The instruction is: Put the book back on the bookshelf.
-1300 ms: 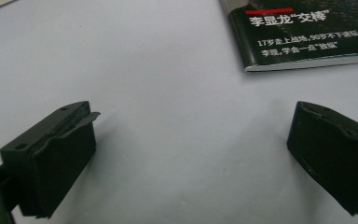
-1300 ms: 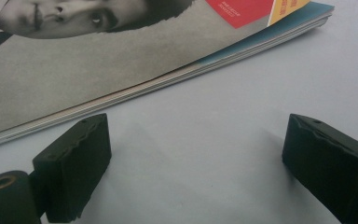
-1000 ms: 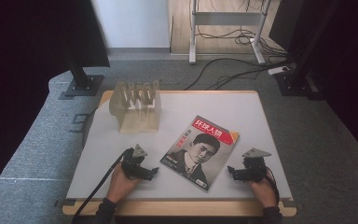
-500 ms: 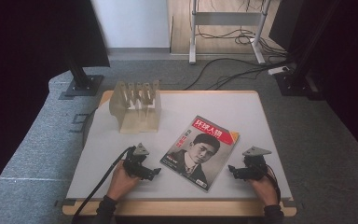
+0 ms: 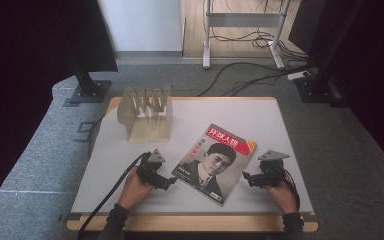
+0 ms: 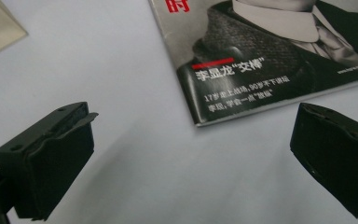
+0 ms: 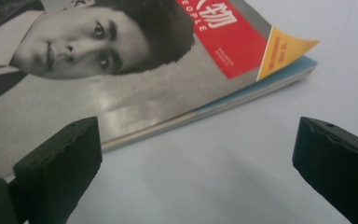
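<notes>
on the tabletop [image 5: 130, 170], two claws are flanking a magazine [image 5: 215, 162], both released.

magazine is lying flat and skewed at centre-front of the tabletop, cover up, portrait and red title showing. left claw [image 5: 172, 181] is sitting just beside its lower-left corner, jaws spread wide with nothing between them, the corner lying ahead of them in the left gripper view [image 6: 223, 100]. right claw [image 5: 245, 176] is sitting just off the magazine's right edge, jaws having just been opening, now wide and empty, the page edge [image 7: 200, 109] near its left jaw. a wooden rack [image 5: 146, 114] is standing at back-left, well apart.
</notes>
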{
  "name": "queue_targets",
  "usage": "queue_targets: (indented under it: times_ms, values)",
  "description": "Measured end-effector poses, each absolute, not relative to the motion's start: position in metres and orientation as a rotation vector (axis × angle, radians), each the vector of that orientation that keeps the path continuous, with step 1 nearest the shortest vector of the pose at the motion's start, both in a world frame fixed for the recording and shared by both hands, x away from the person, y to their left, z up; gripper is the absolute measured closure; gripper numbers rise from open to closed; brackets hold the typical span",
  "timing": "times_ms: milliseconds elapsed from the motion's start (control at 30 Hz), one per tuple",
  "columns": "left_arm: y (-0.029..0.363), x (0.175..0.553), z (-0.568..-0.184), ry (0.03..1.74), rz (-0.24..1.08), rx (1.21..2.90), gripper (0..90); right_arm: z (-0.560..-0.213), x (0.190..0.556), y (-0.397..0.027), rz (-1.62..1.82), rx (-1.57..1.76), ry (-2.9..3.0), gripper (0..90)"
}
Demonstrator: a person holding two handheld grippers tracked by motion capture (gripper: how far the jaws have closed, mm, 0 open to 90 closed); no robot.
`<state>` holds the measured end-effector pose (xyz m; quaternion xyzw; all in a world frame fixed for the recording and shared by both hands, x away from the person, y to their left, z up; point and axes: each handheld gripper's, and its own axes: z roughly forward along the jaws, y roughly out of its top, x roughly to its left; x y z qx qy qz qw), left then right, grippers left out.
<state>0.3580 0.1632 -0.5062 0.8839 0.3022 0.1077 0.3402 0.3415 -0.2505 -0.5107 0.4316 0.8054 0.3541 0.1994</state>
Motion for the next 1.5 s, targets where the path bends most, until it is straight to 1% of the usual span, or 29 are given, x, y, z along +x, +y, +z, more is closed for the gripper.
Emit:
queue_targets:
  times_ms: [67, 133, 500, 567, 867, 1200, 1500]
  values:
    - [0.161, 0.361, -0.503, 0.776, 0.301, 2.284, 0.0, -0.509, 0.347, -0.248, 0.988, 1.197, 2.255, 0.2]
    - [0.160, 0.362, -0.503, 0.778, 0.292, 2.272, 0.0, -0.509, 0.349, -0.247, 0.988, 1.192, 2.256, 0.1]
    - [0.141, 0.377, -0.495, 0.745, 0.294, 2.297, 0.0, -0.504, 0.373, -0.236, 0.971, 1.130, 2.283, 0.1]
    - [0.136, 0.378, -0.494, 0.731, 0.311, 2.316, 0.0, -0.503, 0.376, -0.235, 0.970, 1.122, 2.284, 0.1]
    - [0.122, 0.384, -0.492, 0.699, 0.292, 2.324, 0.0, -0.500, 0.394, -0.229, 0.979, 1.115, 2.302, 0.1]
    - [0.110, 0.390, -0.500, 0.684, 0.291, 2.341, 0.0, -0.505, 0.422, -0.218, 0.956, 1.080, 2.360, 0.7]
    - [0.108, 0.393, -0.507, 0.697, 0.278, 2.340, 0.0, -0.517, 0.445, -0.222, 0.937, 1.123, 2.385, 1.7]
